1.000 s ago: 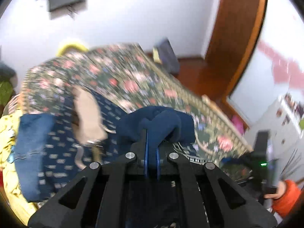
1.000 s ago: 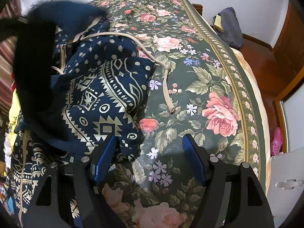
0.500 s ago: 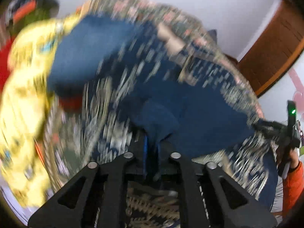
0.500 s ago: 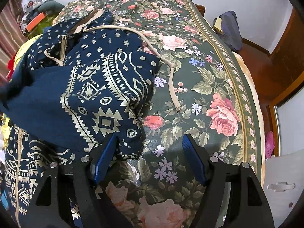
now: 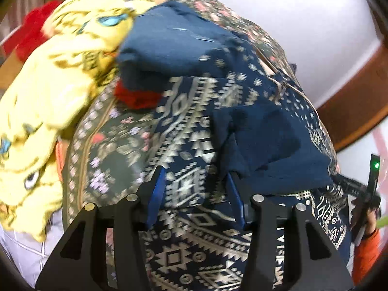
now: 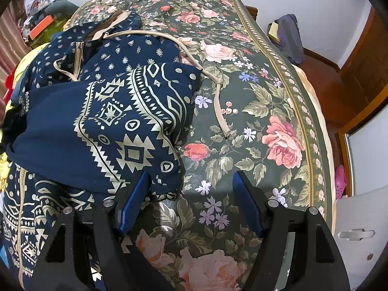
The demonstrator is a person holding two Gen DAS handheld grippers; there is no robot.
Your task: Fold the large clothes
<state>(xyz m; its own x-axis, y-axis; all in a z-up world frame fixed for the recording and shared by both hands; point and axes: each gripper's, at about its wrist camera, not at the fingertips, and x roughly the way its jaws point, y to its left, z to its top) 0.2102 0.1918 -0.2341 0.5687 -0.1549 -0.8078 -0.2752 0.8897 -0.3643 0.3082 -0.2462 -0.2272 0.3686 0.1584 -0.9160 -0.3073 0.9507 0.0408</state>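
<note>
Navy patterned garment (image 6: 116, 121) lies folded over on the floral bed (image 6: 266, 101). Angled steeply down over it, the left gripper (image 5: 194, 189) has just been opening; the fold it pinched a second ago seems released, though blur hides contact. Right gripper (image 6: 189, 194) hovers unmoved, jaws apart, at the garment's edge.

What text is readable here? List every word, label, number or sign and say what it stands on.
No text can be read with certainty.
Pale lettering on the right gripper, left wrist view: too blurred to read.
Navy garment: pale geometric print only, no letters.
Orange box in the far clutter: any marking is too small to read.
</note>
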